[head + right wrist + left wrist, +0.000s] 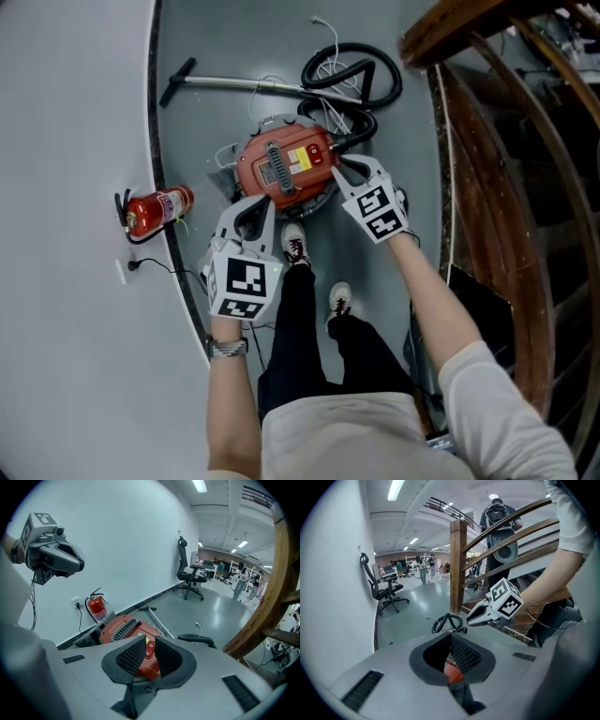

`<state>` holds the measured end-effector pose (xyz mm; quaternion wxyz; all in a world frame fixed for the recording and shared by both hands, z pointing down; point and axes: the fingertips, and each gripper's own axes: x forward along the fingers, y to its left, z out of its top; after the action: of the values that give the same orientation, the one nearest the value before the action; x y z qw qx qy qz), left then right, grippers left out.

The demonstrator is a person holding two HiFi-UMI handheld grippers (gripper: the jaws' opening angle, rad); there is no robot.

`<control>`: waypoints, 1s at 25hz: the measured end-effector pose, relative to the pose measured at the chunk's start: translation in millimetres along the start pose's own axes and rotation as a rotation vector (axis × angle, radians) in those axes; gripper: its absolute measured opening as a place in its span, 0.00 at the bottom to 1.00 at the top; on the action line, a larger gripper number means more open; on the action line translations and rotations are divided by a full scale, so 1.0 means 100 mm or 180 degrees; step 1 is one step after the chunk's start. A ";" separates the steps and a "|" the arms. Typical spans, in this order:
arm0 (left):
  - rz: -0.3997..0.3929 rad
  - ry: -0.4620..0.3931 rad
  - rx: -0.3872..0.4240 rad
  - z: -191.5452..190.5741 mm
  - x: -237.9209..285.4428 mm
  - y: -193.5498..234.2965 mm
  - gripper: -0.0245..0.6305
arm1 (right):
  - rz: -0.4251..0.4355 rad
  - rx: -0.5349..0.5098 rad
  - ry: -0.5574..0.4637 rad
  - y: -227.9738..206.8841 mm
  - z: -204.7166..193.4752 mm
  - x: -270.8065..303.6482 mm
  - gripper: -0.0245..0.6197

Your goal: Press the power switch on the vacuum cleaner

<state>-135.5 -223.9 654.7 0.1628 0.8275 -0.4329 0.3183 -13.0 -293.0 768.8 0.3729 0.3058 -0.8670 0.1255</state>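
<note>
head view shows right gripper [352, 171] empty above vacuum cleaner [281, 169].

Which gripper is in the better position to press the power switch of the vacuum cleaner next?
Probably the right. The right gripper has the red power switch framed between its jaws in its own view, while the left gripper hovers at the other side of the vacuum cleaner.

Near rim of the vacuum cleaner [281, 169] lay hidden under the left gripper [258, 202] and right gripper [356, 171] in the head view; in the left gripper view only a red sliver showed between the jaws. Print on its label [302, 159] was too small to read. Stair rail [487, 112] ran off the right edge.
</note>
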 end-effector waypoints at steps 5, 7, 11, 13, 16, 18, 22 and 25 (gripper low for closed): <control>0.0026 0.0003 0.0071 0.14 -0.20 -0.15 0.03 | 0.0031 -0.0155 -0.0102 0.12 0.22 -0.36 0.14; 0.0044 0.0007 0.0103 0.18 -0.30 -0.20 0.03 | 0.0032 -0.0177 -0.0164 0.18 0.31 -0.52 0.13; 0.0114 -0.0050 0.0150 0.34 -0.44 -0.23 0.03 | -0.0016 -0.0251 -0.0264 0.21 0.45 -0.80 0.11; 0.0133 -0.0062 0.0212 0.42 -0.51 -0.24 0.03 | -0.0044 -0.0276 -0.0304 0.22 0.51 -0.93 0.11; 0.0174 -0.0135 0.0246 0.54 -0.63 -0.25 0.03 | -0.0063 -0.0340 -0.0382 0.24 0.62 -1.13 0.10; 0.0201 -0.0190 0.0247 0.63 -0.71 -0.26 0.03 | -0.0057 -0.0406 -0.0447 0.28 0.72 -1.25 0.10; 0.0218 -0.0250 0.0285 0.72 -0.90 -0.35 0.03 | -0.0099 -0.0484 -0.0570 0.35 0.92 -1.53 0.10; 0.0236 -0.0244 0.0304 0.73 -1.06 -0.42 0.03 | -0.0114 -0.0535 -0.0653 0.44 1.05 -1.73 0.10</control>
<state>-117.4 -174.9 530.1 0.0946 0.8293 -0.4535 0.3126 -8.0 -229.8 571.4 0.3087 0.3001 -0.9024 0.0138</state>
